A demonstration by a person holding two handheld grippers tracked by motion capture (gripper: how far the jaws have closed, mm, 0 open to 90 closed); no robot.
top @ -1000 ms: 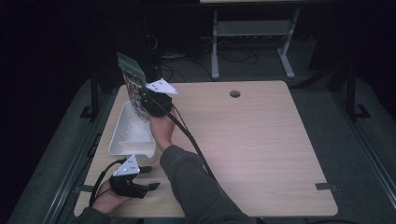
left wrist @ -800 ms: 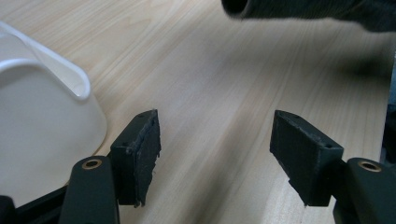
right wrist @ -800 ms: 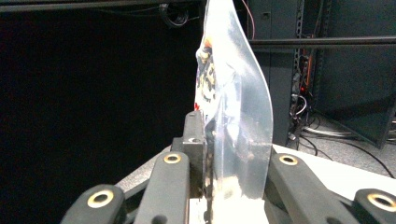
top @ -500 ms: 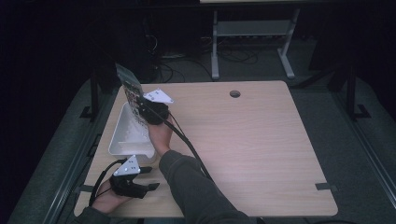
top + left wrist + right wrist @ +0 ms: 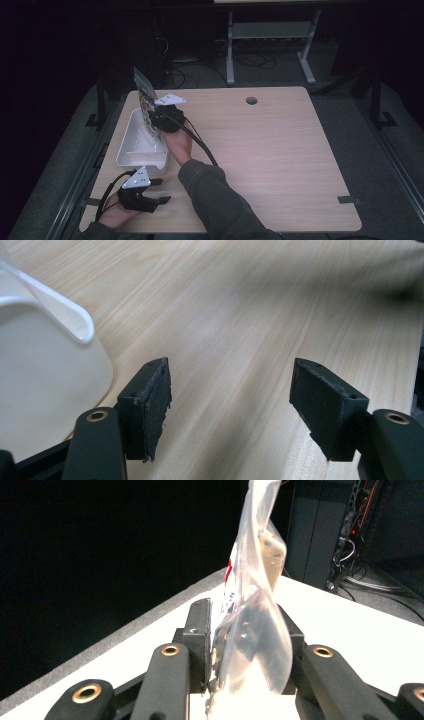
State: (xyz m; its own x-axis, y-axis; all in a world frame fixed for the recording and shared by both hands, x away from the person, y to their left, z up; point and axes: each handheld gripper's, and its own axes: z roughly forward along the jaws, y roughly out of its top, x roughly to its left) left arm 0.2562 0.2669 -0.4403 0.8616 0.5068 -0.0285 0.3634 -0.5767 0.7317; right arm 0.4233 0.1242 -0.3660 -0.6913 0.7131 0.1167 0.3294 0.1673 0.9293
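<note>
Your right gripper [image 5: 159,119] has a clear plastic bag [image 5: 145,97] between its jaws, which have just been opening, above the white tray [image 5: 131,145] at the desk's left edge. Your left gripper [image 5: 162,192] rests spread and empty near the desk's front-left corner.

In my right tongs' view, the clear bag [image 5: 257,630] runs off the top edge and covers most of my far pad, so I cannot tell whether both pads press it. Its print is too blurred to read. From above, my right tongs [image 5: 159,120] hide part of the bag [image 5: 143,95]. In my left tongs' view, the white tray [image 5: 45,385] is cut off at the left edge.
</note>
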